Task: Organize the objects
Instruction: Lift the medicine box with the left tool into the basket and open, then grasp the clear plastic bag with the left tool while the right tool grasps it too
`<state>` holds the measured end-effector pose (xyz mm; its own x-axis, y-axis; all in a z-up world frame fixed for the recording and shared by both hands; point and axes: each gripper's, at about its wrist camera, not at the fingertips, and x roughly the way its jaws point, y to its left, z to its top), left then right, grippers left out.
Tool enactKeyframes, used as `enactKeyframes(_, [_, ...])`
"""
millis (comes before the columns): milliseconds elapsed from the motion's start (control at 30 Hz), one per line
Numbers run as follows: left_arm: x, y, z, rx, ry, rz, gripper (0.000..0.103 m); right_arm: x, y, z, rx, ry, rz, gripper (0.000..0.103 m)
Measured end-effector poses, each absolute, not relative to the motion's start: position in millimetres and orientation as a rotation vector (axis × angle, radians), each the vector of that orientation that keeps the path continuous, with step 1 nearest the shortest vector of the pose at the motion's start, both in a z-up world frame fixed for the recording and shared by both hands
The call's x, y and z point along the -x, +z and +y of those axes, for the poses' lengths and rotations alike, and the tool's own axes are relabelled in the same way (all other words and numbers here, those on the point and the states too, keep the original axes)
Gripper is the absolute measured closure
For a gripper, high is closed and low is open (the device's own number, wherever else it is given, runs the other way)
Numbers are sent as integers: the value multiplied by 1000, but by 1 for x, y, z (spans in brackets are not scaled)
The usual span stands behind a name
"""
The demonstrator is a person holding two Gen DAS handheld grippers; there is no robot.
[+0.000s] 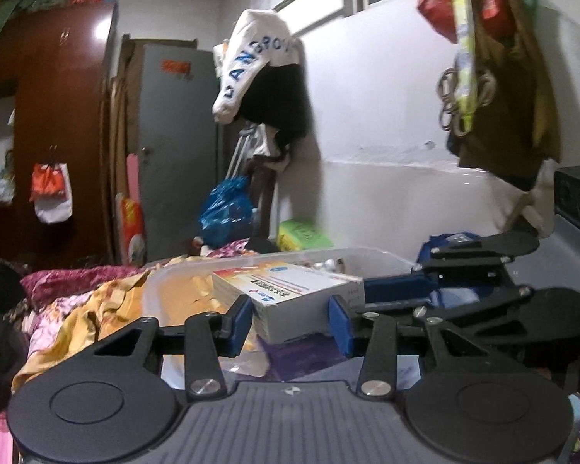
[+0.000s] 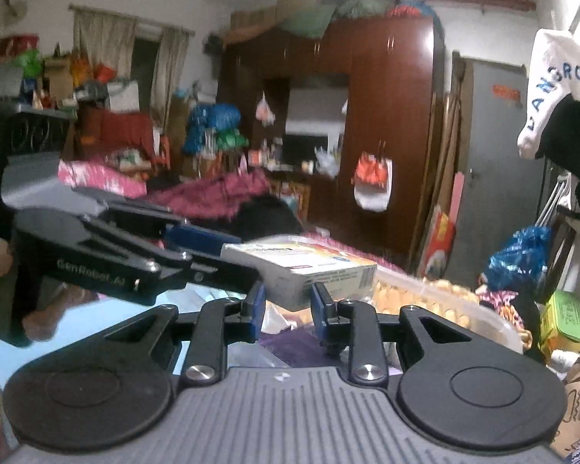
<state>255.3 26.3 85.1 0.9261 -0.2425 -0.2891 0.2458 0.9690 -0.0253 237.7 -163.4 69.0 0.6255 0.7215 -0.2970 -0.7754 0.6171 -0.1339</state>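
Observation:
A white carton with an orange and red top (image 1: 290, 297) hangs above the cluttered bed. My left gripper (image 1: 290, 321) is shut on its near end, a blue pad on each side. In the same view one of the right gripper's fingers (image 1: 390, 290) comes in from the right and lies against the carton's side. The right wrist view shows the same carton (image 2: 309, 270) with my right gripper (image 2: 288, 309) shut on its near lower corner. One of the left gripper's fingers (image 2: 201, 237) reaches it from the left. Just behind the carton stands a clear plastic tub (image 1: 371, 259) (image 2: 444, 297).
Below lie yellow cloth (image 1: 92, 317) and pink floral bedding (image 1: 58, 286). A blue plastic bag (image 1: 224, 212) and a green box (image 1: 301, 234) sit by the white wall. Bags hang at the upper right (image 1: 495, 77). A dark wardrobe (image 2: 386, 116) and a grey door (image 1: 174, 154) stand behind.

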Motion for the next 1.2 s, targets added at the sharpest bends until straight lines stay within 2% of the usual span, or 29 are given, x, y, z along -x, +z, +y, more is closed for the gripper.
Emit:
enactKeyframes(167, [-262,82,33,3,-225,330,53,-236,64,-158,310,865,270,72])
enactKeyframes(233, [-262,84,33,20,-218,329,49,-236,67,-162,308,854,269,71])
enactKeyframes(267, [-258,84,34,19,-216,327,35,-233,68,-164,311,844,267,63])
enactKeyframes(300, [-260,85,31,15,-209,324,27,-232,68,-165,312,842,268,57])
enactKeyframes(400, [-255,90,28,3,-175,313,23,-226,72,-171,319,789,239,38])
enactKeyframes(467, [-246,94,28,17,-162,305,23,-220,77,-185,272,772,222,18])
enactKeyframes(500, [-238,97,27,22,-156,297,22,-214,80,-194,235,766,205,15])
enactKeyframes(567, [-221,103,23,20,-140,296,21,-199,84,-216,166,744,180,0])
enactKeyframes(867, [-133,105,-1,-53,-14,365,19,-139,74,-284,96,668,210,0])
enactKeyframes(1200, [-91,20,-17,-22,-77,432,19,-179,20,-287,22,641,442,0])
